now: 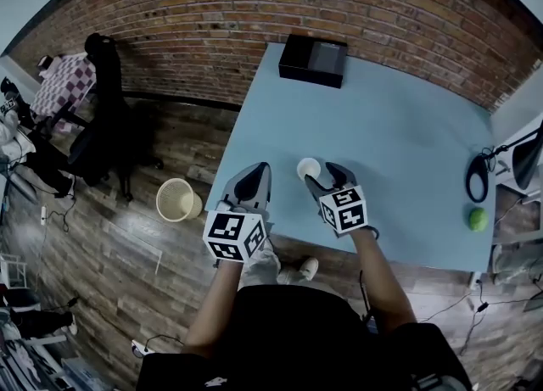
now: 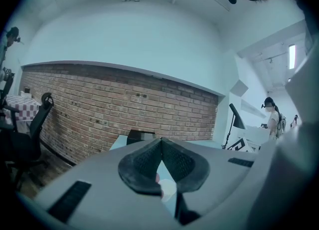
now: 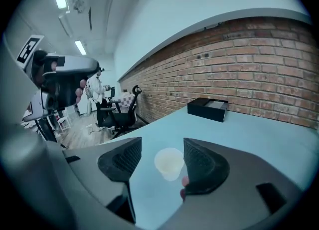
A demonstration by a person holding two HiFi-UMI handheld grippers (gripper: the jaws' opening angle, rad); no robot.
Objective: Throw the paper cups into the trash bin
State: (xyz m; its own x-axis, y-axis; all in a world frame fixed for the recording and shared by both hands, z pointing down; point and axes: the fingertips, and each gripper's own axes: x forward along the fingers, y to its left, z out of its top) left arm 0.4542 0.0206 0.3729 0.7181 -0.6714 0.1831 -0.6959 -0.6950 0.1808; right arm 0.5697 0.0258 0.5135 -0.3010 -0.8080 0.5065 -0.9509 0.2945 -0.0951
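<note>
A white paper cup (image 1: pixel 309 168) stands upright on the light blue table (image 1: pixel 399 143), near its front edge. My right gripper (image 1: pixel 326 175) is open around the cup. In the right gripper view the cup (image 3: pixel 169 163) sits between the jaws, close to the right-hand pad (image 3: pixel 199 166) and clear of the left-hand one. My left gripper (image 1: pixel 254 179) hovers over the table's front left corner, left of the cup; its jaws (image 2: pixel 161 141) meet at the tips, shut on nothing. The beige mesh trash bin (image 1: pixel 176 199) stands on the wooden floor left of the table.
A black box (image 1: pixel 313 59) lies at the table's far edge by the brick wall. A green ball (image 1: pixel 478 219) and a black lamp (image 1: pixel 477 179) are at the right end. A black office chair (image 1: pixel 102 126) stands beyond the bin.
</note>
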